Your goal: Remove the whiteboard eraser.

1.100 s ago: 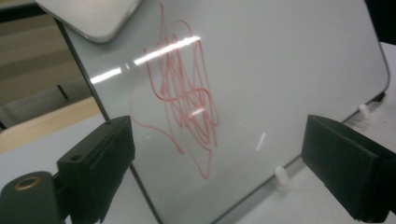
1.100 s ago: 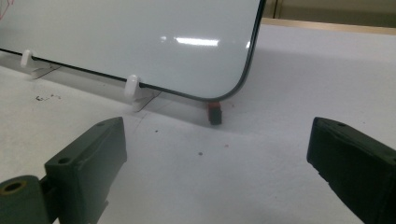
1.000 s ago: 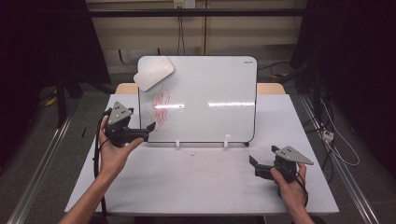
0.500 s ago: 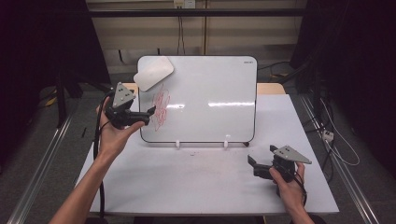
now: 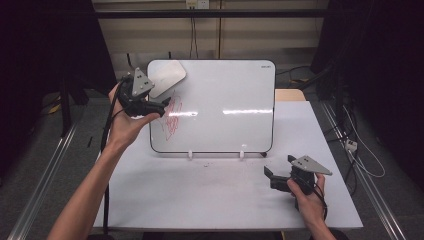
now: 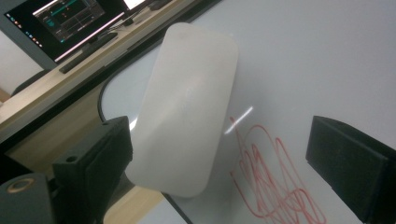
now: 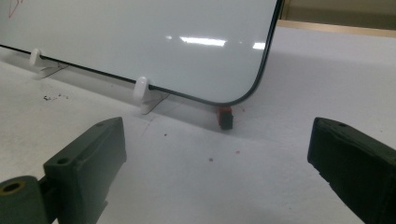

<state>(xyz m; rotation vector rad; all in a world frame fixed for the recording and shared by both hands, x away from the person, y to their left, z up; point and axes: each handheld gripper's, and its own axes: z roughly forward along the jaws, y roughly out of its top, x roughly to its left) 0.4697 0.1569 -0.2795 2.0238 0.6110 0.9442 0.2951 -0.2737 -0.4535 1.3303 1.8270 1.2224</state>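
A glossy white rounded-corner whiteboard [image 5: 220,107] stands propped on small white clip feet [image 7: 142,93] at the back of the white bench [image 5: 200,200]. A pale oblong eraser pad [image 6: 187,107] clings to its upper left corner, just above a red marker scribble [image 6: 271,182]. The left gripper [image 5: 150,102] is raised beside that pad, jaws open and empty. The right gripper [image 5: 277,177] rests low on the bench, jaws spread wide.

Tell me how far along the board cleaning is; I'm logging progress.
Nothing looks wiped yet: the red scribble is intact on the whiteboard. In hand: the left gripper, jaws open, is up by the white eraser, not gripping it. Left: grasping and wiping. The right gripper rests open on the table.
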